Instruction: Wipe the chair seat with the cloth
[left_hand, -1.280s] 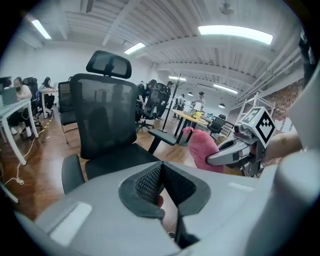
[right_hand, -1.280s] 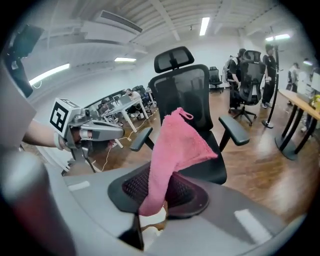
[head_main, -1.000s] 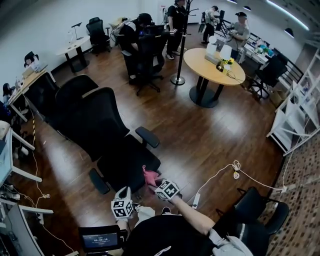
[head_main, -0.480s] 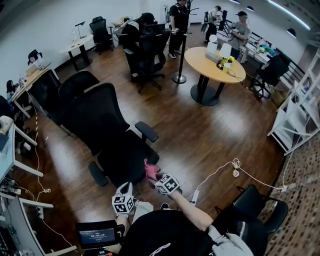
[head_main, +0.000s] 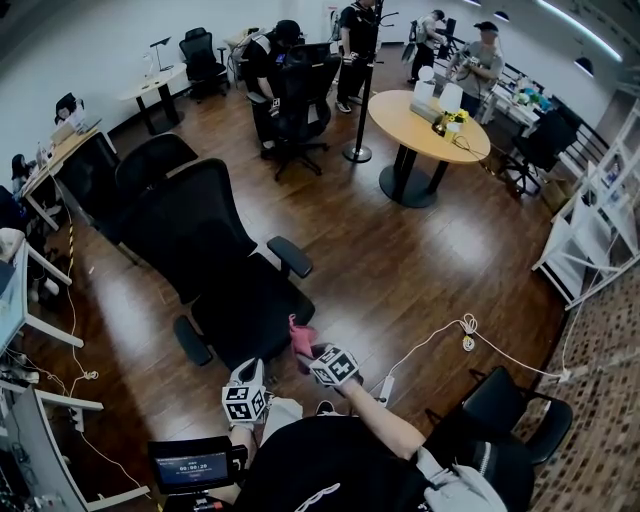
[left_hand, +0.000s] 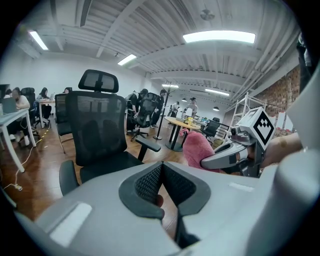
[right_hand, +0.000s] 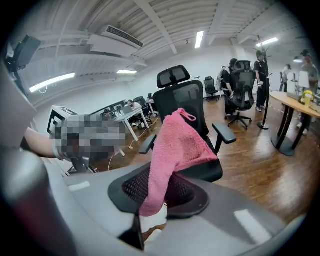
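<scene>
- We take the black office chair (head_main: 200, 235) as our landmark. It stands on the wooden floor (head_main: 400, 270), with its mesh backrest (left_hand: 95, 125) upright and a headrest (left_hand: 99, 80) on top.
- The chair's seat (head_main: 250, 310) lies bare, and its front edge faces the person. Both pairs of tongs hang just off that front edge.
- The right tongs (right_hand: 159, 192) are pinching the pink cloth (right_hand: 175, 145). Its lower end is caught between the ribbed pads (right_hand: 136, 187), and the rest rises above them and flops to one side.
- In the head view we find the cloth at the front of the seat, on the side of the chair's armrest (head_main: 290, 257) that points toward the open floor. We cannot tell whether it touches the seat.
- The left tongs (left_hand: 161, 181) are pressed together, pad against pad, and we see nothing held between them. They sit just beside the right tongs, nearer the chair's other armrest (head_main: 190, 340).
- A second dark chair (head_main: 150, 165) stands close behind the landmark chair's backrest.
- A round tabletop (head_main: 415, 140) on a dark pedestal stands well apart from the chair, past its armrest side, with people standing beyond it.
- A white cable (head_main: 465, 335) lies on the floor near the chair's front, beyond the right tongs.
</scene>
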